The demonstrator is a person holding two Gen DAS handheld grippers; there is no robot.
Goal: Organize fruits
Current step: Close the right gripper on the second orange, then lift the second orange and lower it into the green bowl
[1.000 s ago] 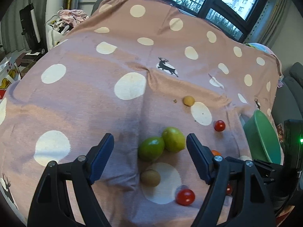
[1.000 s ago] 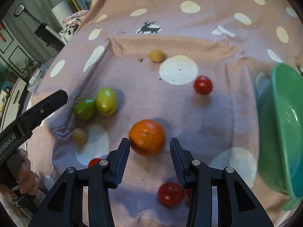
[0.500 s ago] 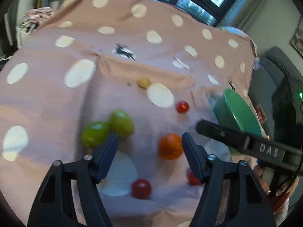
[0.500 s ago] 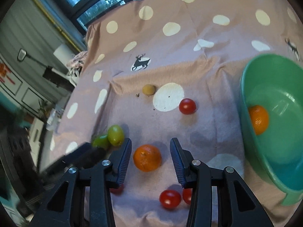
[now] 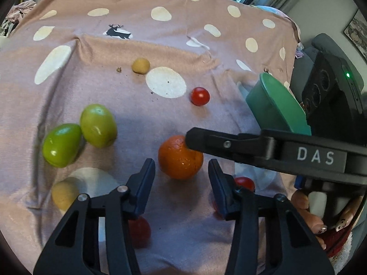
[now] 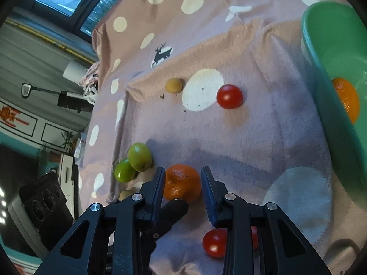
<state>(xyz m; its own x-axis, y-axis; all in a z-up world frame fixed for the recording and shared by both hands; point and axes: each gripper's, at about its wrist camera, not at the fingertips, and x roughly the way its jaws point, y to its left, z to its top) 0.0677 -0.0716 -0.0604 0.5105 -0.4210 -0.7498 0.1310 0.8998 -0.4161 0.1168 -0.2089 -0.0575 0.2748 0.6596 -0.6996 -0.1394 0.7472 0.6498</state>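
Fingers of both the left gripper (image 5: 181,174) and right gripper (image 6: 182,180) are narrowing around the round orange tangerine (image 6: 182,184) mid-counter, neither pressing it

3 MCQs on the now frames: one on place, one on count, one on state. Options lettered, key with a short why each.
1. Where is the orange on the cloth?
A. between the right gripper's fingers
B. inside the bowl
C. beside the beige fruit at the far fold

2. How many green fruits lie on the cloth?
A. one
B. two
C. four

3. The green bowl holds:
A. nothing
B. a tomato
C. an orange fruit

Key: 1 A, the closing jaws flank it. 2 B, a touching pair. 3 C, orange shows inside the rim.
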